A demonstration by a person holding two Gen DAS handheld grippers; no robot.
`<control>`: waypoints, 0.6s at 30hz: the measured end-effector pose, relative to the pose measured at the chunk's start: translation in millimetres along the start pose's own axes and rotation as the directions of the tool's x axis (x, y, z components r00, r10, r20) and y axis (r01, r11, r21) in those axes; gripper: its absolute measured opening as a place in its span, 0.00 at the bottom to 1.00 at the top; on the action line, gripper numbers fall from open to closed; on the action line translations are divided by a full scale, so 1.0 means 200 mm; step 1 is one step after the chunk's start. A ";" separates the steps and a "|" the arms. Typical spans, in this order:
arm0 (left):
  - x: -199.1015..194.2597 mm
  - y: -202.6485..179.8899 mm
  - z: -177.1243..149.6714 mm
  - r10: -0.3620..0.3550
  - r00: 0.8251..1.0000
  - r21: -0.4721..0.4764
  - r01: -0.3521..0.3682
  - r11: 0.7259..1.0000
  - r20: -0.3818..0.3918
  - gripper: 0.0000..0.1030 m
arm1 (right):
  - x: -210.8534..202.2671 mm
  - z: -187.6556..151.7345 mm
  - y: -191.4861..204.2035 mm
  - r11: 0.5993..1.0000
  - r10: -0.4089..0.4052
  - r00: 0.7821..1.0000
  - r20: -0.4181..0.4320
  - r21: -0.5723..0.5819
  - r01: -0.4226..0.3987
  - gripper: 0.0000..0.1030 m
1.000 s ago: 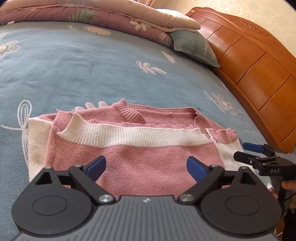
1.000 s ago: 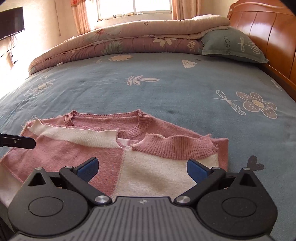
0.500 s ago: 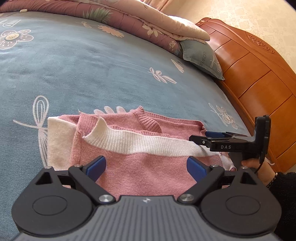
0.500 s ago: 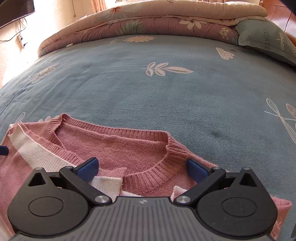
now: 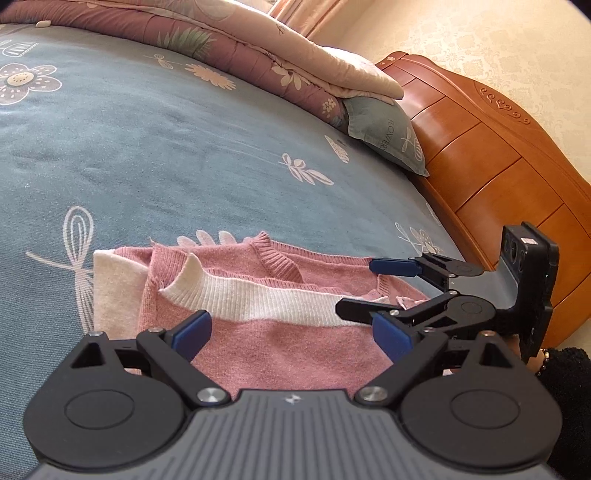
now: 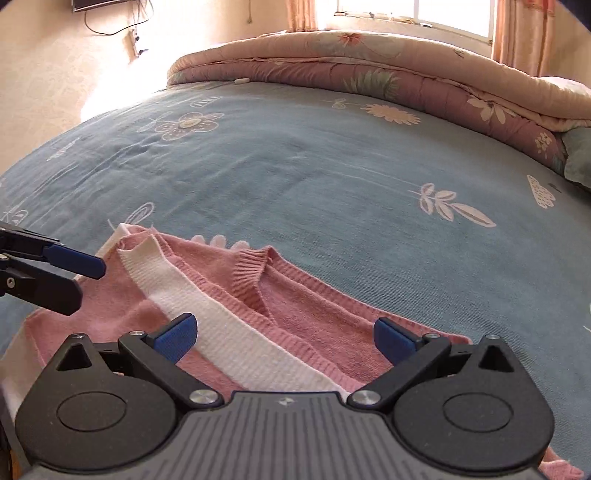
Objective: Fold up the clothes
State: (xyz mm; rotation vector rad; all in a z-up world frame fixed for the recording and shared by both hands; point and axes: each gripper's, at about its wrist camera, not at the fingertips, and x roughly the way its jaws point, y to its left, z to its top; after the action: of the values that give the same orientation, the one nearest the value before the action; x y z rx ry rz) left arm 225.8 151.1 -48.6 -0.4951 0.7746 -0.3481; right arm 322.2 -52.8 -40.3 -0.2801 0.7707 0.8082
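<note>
both claws, left claw (image 5: pixel 295 334) and right claw (image 6: pixel 284 338), are held wide over the pink sweater (image 5: pixel 280 343); opposite edges should be pinched evenly before folding.

Near hem of the sweater (image 5: pixel 280 350) hidden beneath the left gripper (image 5: pixel 291 332) body; pillow (image 6: pixel 578 157) cut by right-wrist frame edge; wall screen (image 6: pixel 98 3) cropped at top; pillow lettering partly illegible.

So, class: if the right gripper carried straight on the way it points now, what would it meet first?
Probably the pink-and-white sweater: the right gripper is open, and the sweater's white ribbed band lies directly ahead between the fingers. Beyond lies blue bedsheet. Depth is uncertain.
</note>
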 end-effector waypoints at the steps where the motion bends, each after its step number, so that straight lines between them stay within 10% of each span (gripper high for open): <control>1: -0.02 0.01 0.01 -0.007 1.000 -0.004 0.007 1.000 0.010 0.91 | 0.01 0.02 0.05 0.999 0.046 0.999 -0.003 -0.021 -0.046 1.00; 5: -0.10 0.07 0.04 -0.024 0.998 -0.043 0.027 0.999 0.055 0.91 | 0.12 0.08 0.21 0.984 0.148 0.988 -0.032 -0.099 -0.151 1.00; 18: -0.12 0.16 0.06 -0.050 0.997 -0.109 0.057 0.992 0.062 0.91 | 0.33 0.13 0.20 0.991 0.133 0.989 -0.060 0.035 -0.131 1.00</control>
State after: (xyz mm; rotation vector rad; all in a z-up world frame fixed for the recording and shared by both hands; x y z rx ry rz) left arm 222.8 192.3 -45.4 -0.6285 0.7264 -0.3401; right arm 334.9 23.1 -66.7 -0.2293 0.8666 0.9145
